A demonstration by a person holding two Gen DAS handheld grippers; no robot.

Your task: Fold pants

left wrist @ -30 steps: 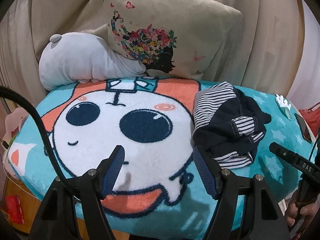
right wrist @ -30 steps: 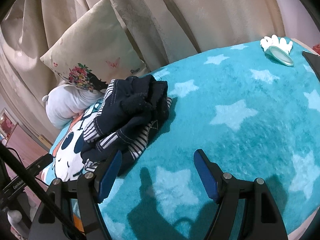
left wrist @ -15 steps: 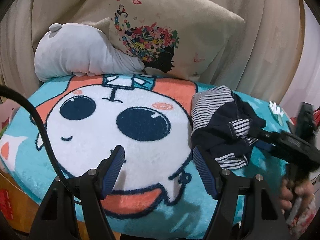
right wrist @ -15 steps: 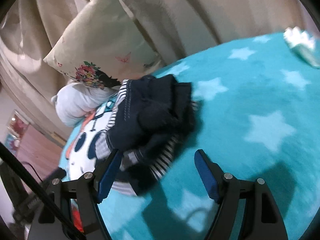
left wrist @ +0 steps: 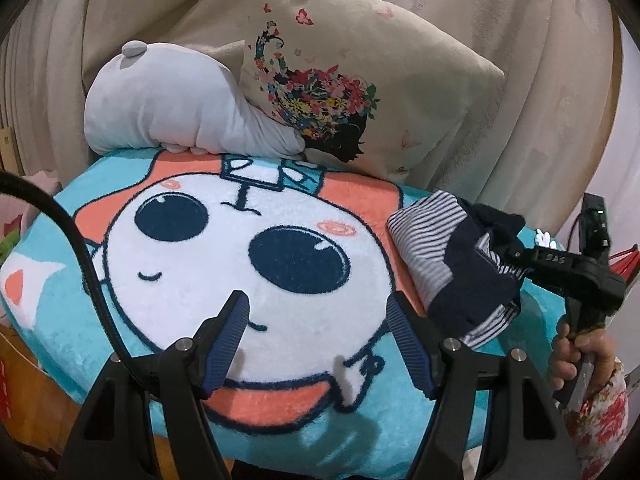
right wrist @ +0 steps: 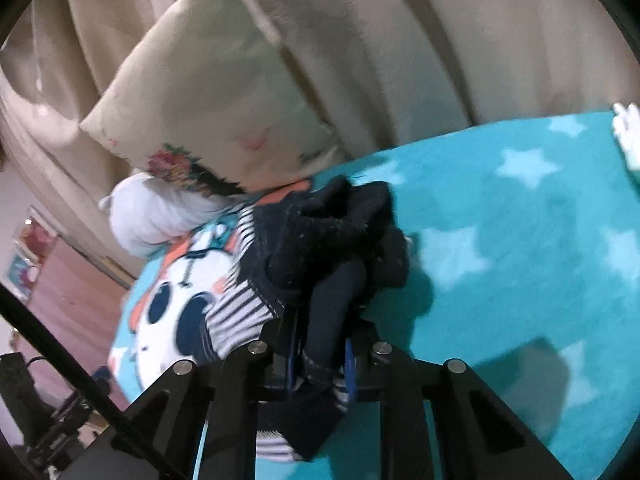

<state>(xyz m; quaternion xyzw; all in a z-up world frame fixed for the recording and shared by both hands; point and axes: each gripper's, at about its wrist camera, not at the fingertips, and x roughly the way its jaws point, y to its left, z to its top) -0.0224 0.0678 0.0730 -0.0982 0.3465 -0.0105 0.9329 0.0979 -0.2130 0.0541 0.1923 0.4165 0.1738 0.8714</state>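
right wrist view: with right claw (right wrist: 320, 364) just closed on crumpled pants (right wrist: 320, 248), lift slowly and shake flat; left claw (left wrist: 316, 336) open, empty.

Open blanket (left wrist: 100, 312) is offered on the cartoon face and the starred stretch. The back edge is blocked by the floral pillow (left wrist: 360, 92), the grey plush (left wrist: 168, 112) and the curtain (right wrist: 400, 40) (hanging close behind).
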